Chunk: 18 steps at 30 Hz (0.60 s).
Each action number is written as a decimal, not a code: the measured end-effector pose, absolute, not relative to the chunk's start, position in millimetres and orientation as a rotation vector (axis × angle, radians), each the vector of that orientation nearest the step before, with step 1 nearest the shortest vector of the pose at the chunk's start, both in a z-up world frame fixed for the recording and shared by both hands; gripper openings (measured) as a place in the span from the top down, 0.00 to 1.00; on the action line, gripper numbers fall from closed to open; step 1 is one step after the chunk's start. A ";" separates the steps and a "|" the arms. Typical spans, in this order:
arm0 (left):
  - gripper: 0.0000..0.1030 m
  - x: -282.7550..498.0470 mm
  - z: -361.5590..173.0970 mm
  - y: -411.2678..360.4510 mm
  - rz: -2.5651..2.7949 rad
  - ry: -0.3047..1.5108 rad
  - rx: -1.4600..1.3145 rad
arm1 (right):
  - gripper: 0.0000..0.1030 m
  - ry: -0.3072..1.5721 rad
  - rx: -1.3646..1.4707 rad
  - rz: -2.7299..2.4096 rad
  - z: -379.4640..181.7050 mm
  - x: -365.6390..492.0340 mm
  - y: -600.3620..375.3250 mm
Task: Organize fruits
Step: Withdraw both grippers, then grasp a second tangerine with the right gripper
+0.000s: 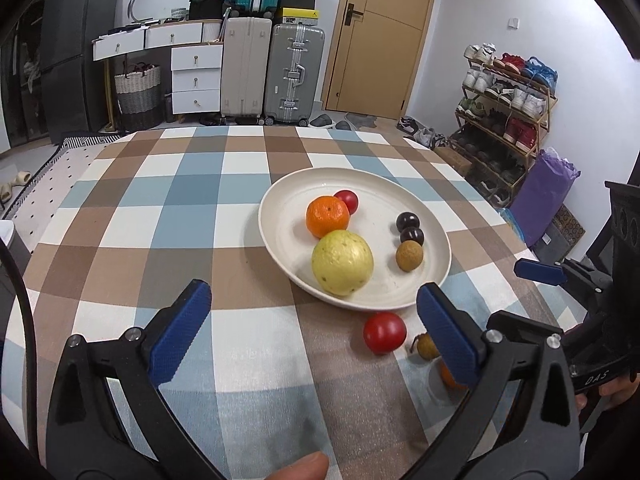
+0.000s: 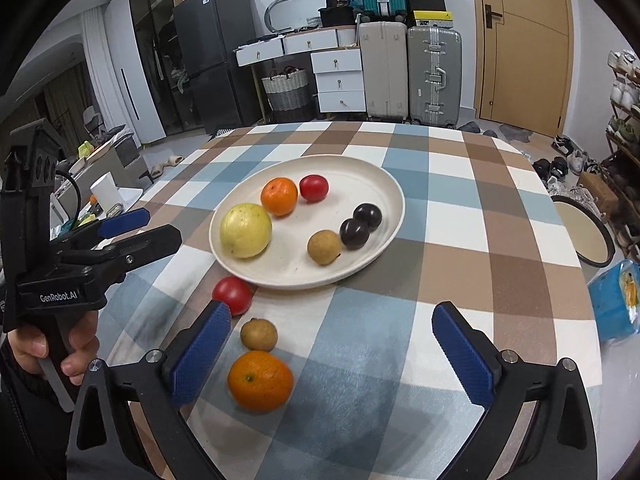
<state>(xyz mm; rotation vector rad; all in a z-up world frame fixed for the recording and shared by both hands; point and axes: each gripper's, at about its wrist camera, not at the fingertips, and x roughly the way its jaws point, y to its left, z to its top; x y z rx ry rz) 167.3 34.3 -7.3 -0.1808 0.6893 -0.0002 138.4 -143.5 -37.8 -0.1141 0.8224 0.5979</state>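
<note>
The left hand-held gripper (image 1: 314, 328) pointed down at a slant over the near edge of the worktop (image 1: 168, 216), its blue pads spread wide with only cloth between them. A thumb tip (image 1: 300, 468) showed at the bottom of that view. The right hand-held gripper (image 2: 332, 354) was tilted down likewise, jaws fully released and gripping nothing; a loose orange (image 2: 260, 381) and a loose longan (image 2: 259, 334) lay on the cloth between its pads, untouched. In the right wrist view the person's left hand (image 2: 48, 350) was wrapped round the other gripper's handle at the left edge.

A white plate (image 1: 280, 236) sat on the checked cloth ahead of both grippers. On it were a guava (image 1: 342, 262), an orange (image 1: 327, 216), a tomato (image 1: 346, 201), two dark plums (image 1: 410, 229) and a longan (image 1: 409, 255). A second tomato (image 1: 384, 332) lay on the cloth just off the plate's near rim.

The worktop wore a cloth of brown, blue and white squares. Behind it stood suitcases (image 1: 272, 72), a white drawer unit (image 1: 196, 80), a woven basket (image 1: 138, 94) and a wooden door (image 1: 380, 36). A shoe rack (image 1: 504, 112) lined the right wall, and a dark fridge (image 2: 212, 52) stood to the left.
</note>
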 end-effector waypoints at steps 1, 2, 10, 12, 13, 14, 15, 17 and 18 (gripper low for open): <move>0.01 164.5 -8.2 32.1 0.000 0.692 -0.174 | 0.00 0.827 -0.115 0.601 -38.9 136.8 -143.1; 0.01 162.7 -9.4 30.4 -0.002 0.698 -0.171 | 0.00 0.834 -0.117 0.604 -40.5 134.7 -142.6; 0.01 153.8 -23.5 17.0 -0.019 0.729 -0.153 | 0.00 0.887 -0.124 0.615 -55.4 120.9 -140.8; 0.01 153.8 -27.6 15.6 -0.030 0.737 -0.161 | 0.00 0.904 -0.124 0.634 -59.4 116.9 -139.4; 0.01 154.1 -28.7 15.0 -0.035 0.739 -0.164 | 0.00 0.908 -0.127 0.642 -61.2 115.0 -138.6; 0.01 154.2 -29.7 14.2 -0.039 0.740 -0.162 | 0.00 0.906 -0.133 0.639 -62.2 113.3 -138.1; 0.01 154.9 -30.6 13.9 -0.039 0.740 -0.158 | 0.00 0.902 -0.136 0.637 -62.8 111.8 -137.9; 0.01 154.8 -31.9 13.1 -0.049 0.739 -0.158 | 0.00 0.909 -0.144 0.632 -65.4 110.7 -137.2; 0.01 154.5 -32.5 13.4 -0.065 0.738 -0.169 | 0.00 0.908 -0.149 0.623 -66.5 110.5 -136.9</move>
